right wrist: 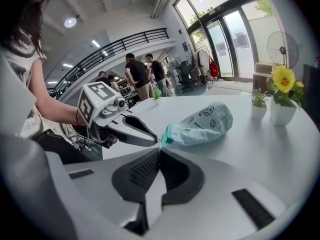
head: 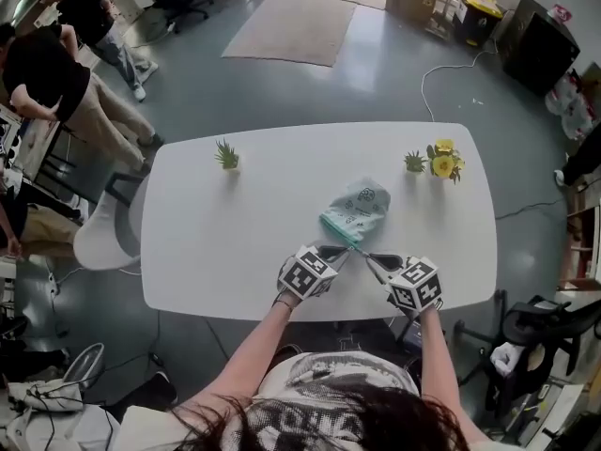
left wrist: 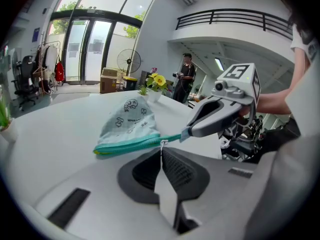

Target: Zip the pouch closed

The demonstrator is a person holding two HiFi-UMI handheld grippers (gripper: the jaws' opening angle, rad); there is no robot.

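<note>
Pouch [head: 357, 209]: left claw [left wrist: 161, 150] pinches zipper pull [left wrist: 161, 143], right claw [right wrist: 159, 149] clamps its end, both angled down.

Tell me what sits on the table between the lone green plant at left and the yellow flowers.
Head view: bare table, except a small second plant right beside the yellow flowers. The pouch lies off that line, toward the near edge.

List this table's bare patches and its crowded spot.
Free: left half of the table, in front of the left plant; back strip between it and the right plant. Crowded: near edge, where left tool and right tool pinch the pouch.
</note>
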